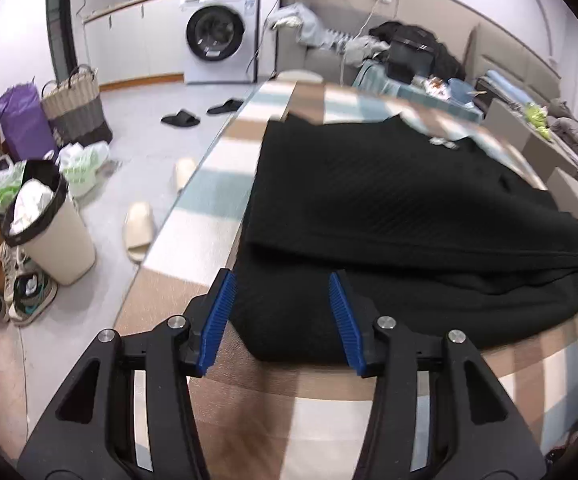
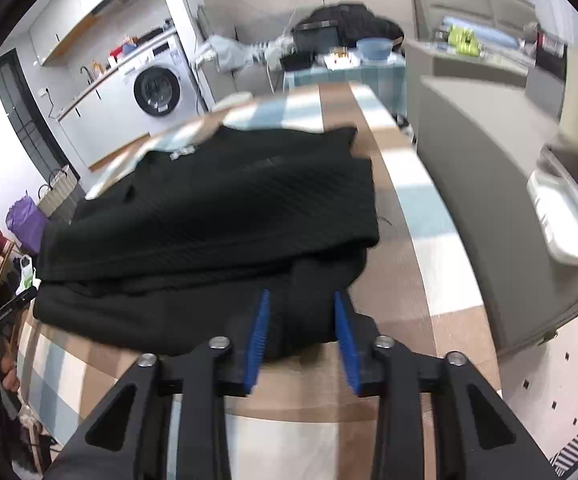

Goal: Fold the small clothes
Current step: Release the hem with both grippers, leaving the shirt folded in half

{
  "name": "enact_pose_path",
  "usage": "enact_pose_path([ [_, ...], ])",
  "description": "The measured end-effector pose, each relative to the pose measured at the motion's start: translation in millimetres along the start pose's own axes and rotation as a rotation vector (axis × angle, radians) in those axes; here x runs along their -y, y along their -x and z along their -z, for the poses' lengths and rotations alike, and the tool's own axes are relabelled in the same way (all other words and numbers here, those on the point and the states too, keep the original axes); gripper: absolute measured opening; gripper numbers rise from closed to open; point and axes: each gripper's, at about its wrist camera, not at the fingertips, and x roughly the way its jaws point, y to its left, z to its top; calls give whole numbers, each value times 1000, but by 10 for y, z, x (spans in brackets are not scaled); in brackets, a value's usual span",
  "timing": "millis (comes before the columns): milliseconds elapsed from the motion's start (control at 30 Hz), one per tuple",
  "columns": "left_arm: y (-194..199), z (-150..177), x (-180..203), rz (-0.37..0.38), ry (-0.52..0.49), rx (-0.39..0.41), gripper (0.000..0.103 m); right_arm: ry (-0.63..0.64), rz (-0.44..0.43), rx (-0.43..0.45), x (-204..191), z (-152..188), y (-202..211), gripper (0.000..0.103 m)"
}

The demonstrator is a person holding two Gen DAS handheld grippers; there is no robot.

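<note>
A black ribbed garment (image 1: pixel 389 216) lies partly folded on the checked tablecloth (image 1: pixel 193 248), an upper layer lying over a lower one. It also shows in the right wrist view (image 2: pixel 217 216). My left gripper (image 1: pixel 283 284) is open, its blue pads on either side of the garment's near left corner. My right gripper (image 2: pixel 301 300) is open, its blue pads on either side of the garment's near right corner, with cloth bunched between them. Neither gripper has closed on the cloth.
The table's left edge drops to a floor with slippers (image 1: pixel 139 230), a lined bin (image 1: pixel 47 232), bags and a basket (image 1: pixel 75 108). A washing machine (image 1: pixel 219 34) stands behind. A grey sofa (image 2: pixel 489 184) and a white tray (image 2: pixel 569 220) lie to the right.
</note>
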Motion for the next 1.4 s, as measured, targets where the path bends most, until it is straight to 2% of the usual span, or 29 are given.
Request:
enact_pose_path([
  [67,114,-20,90,37,-19,21,54,36,-8,23,-153,-15,85,44],
  [200,208,-14,351,109,-80,22,54,90,-18,24,-391,-18,151,46],
  [300,179,3,549,158,-120,-2,54,134,76,28,-410,0,205,51],
  [400,83,62,801,224,-153,-39,54,65,-3,13,-326,16,198,51],
  [500,-39,154,1086,270,-207,-66,54,62,-35,19,-459,49,102,52],
  [600,-147,291,1281,275,-242,-86,54,76,-100,-22,-739,97,-178,55],
  [767,-159,495,1426,256,-299,-109,57,222,-105,-81,-1307,177,-547,55],
  [800,-145,527,1429,255,-303,-104,58,252,-107,-86,-1398,199,-586,57],
  [833,-126,555,1421,259,-305,-104,59,284,-94,-88,-1477,228,-623,61],
  [933,-87,585,1344,267,-299,-116,59,400,-40,-76,-1651,366,-653,64],
  [1033,-54,591,1268,260,-304,-127,59,378,-39,-87,-1520,372,-622,64],
  [1200,-55,563,1131,253,-294,-130,59,304,58,-89,-1040,326,-518,65],
  [1333,-28,524,841,220,-244,-141,59,215,155,-84,-553,263,-398,64],
  [1400,-10,483,663,199,-214,-139,59,165,115,-82,-369,235,-311,60],
])
